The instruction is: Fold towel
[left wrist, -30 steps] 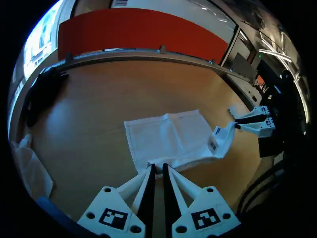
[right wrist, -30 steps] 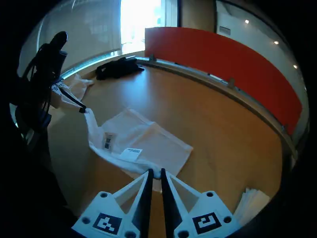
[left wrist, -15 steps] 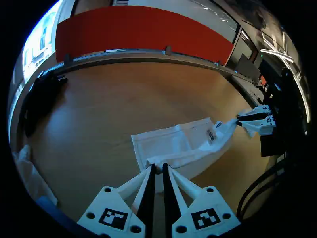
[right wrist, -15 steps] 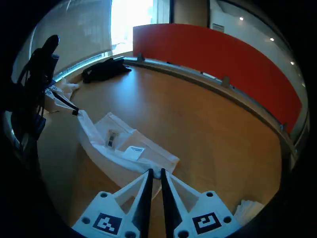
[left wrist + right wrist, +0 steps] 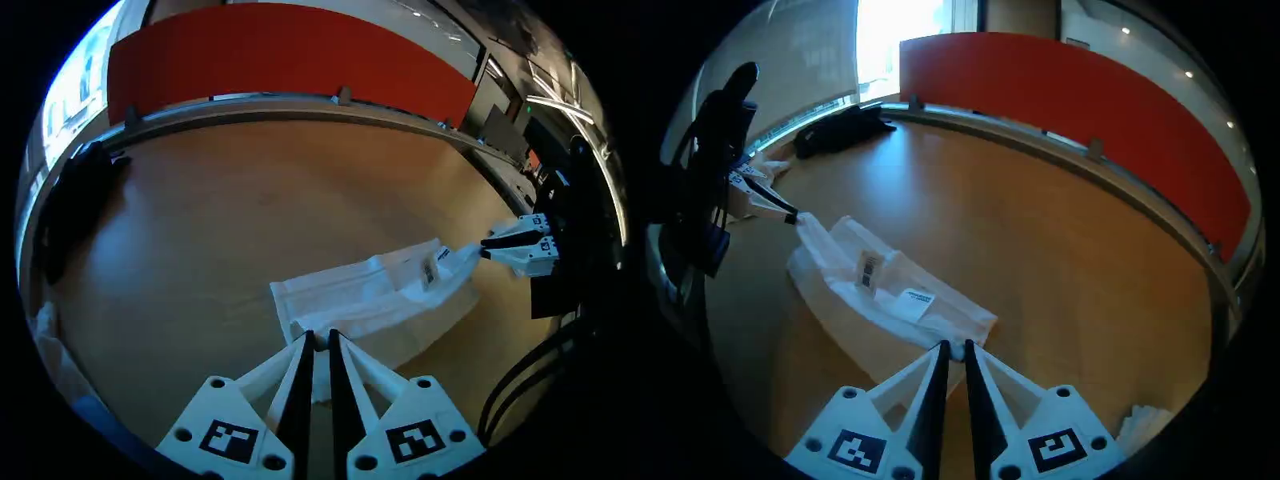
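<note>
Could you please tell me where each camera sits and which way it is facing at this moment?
Left gripper view: sits on the left gripper, looks along its own fingers across the towel on the wooden table toward the red panel; the right gripper shows at right.
Right gripper view: sits on the right gripper, looks along its own fingers across the towel from the other end; the left gripper shows far left.
Shared: towel, pinched by both grippers, table, red panel.
</note>
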Motion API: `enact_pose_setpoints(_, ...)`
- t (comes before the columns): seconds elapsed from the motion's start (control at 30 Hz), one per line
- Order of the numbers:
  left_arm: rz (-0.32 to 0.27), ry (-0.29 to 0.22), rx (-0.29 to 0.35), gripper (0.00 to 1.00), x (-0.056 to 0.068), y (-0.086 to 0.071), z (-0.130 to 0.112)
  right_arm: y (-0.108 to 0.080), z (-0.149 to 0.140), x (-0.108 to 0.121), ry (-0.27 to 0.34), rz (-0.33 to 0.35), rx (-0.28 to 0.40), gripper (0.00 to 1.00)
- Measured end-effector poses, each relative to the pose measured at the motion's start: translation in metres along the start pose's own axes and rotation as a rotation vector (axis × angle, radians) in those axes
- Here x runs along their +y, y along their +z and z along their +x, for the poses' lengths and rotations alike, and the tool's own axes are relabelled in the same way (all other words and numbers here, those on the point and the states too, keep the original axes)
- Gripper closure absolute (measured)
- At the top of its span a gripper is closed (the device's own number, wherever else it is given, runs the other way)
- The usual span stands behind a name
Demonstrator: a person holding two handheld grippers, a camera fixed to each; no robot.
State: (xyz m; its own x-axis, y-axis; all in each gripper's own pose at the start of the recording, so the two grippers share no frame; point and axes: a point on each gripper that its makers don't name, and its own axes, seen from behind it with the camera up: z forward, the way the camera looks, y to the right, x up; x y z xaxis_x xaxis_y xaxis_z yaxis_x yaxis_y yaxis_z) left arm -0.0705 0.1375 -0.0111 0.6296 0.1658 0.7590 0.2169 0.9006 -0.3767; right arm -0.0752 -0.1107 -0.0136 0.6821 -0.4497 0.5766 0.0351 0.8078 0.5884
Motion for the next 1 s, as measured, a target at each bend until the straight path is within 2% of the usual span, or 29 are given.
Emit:
enact_pose_setpoints(0.37,0.025,-0.064,0.007,0.87,-0.018,0.037,0.005,0.035,-0.004,0.013,0.051,-0.018,-0.011,0.85)
enact_pose_setpoints(0.63,0.058,-0.036,-0.003,0.84,-0.028,0.050,0.006,0.042,-0.001,0.019,0.059,-0.046,-0.007,0.75)
enact_pose_setpoints(0.73,0.074,-0.028,-0.008,0.78,-0.031,0.050,0.005,0.041,0.001,0.022,0.060,-0.060,0.000,0.63)
enact_pose_setpoints(0.8,0.084,-0.027,-0.011,0.72,-0.033,0.049,0.005,0.040,0.003,0.023,0.062,-0.066,0.006,0.50)
enact_pose_setpoints(1.0,0.093,-0.030,-0.007,0.28,-0.039,0.042,0.007,0.035,0.007,0.028,0.064,-0.084,0.025,0.13)
